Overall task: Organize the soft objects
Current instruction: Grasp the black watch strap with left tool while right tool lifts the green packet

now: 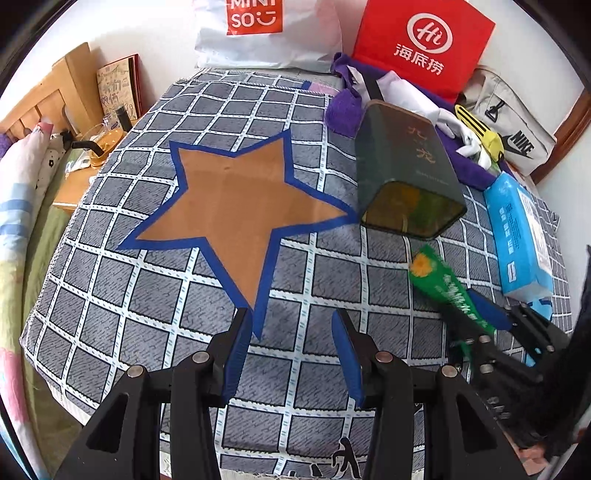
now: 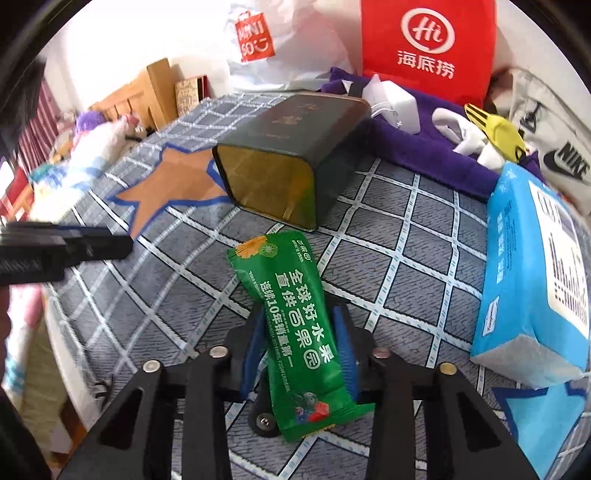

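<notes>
My right gripper (image 2: 299, 325) is shut on a green snack packet (image 2: 291, 314) and holds it above the checked cloth, pointing toward the open mouth of a dark green tin (image 2: 295, 158) that lies on its side. In the left wrist view the packet (image 1: 443, 284) and the right gripper (image 1: 480, 325) show at the right, in front of the tin (image 1: 406, 166). My left gripper (image 1: 291, 325) is open and empty, over the lower tip of a brown star (image 1: 240, 206) with a blue border. A blue tissue pack (image 2: 532, 280) lies at the right, partly on a blue star (image 2: 543, 417).
A red paper bag (image 1: 421, 44), a white Miniso bag (image 1: 258, 33), a purple cloth (image 1: 347, 107) with white and yellow items, and a Nike bag (image 1: 517, 133) stand along the far edge. A wooden bedside table (image 1: 77, 184) with a glass pot is at the left.
</notes>
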{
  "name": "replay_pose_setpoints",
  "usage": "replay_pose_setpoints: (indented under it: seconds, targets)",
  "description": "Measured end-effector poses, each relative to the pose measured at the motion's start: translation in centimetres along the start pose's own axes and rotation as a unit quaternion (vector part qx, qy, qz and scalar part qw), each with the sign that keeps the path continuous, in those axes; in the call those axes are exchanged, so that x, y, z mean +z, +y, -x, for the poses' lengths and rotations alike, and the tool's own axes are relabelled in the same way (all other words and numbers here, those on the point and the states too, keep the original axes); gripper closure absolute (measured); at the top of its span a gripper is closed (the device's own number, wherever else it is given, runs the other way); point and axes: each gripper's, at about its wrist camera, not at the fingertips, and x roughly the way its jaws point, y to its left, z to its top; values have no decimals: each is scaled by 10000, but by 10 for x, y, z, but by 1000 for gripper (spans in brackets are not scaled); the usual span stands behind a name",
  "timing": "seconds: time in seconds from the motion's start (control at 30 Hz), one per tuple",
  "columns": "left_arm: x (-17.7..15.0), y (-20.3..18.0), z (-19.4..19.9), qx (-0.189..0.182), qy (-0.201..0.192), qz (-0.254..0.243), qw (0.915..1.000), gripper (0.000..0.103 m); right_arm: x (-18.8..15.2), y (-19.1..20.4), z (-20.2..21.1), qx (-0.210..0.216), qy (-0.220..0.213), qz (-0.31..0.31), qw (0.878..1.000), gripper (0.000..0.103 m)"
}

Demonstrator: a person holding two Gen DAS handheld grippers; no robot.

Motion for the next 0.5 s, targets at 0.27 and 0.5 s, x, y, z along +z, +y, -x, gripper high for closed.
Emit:
replay_pose_setpoints:
  seconds: [0.27,0.5]
  targets:
    - [-10,-29,-6,-228,64,-223,9995,60,-24,-16,54,-18,-386,-142,9992,72]
    - [-22,-78,-13,-645,81,-690,9955,60,-58,-45,87,-329,-459,-467,9973,72]
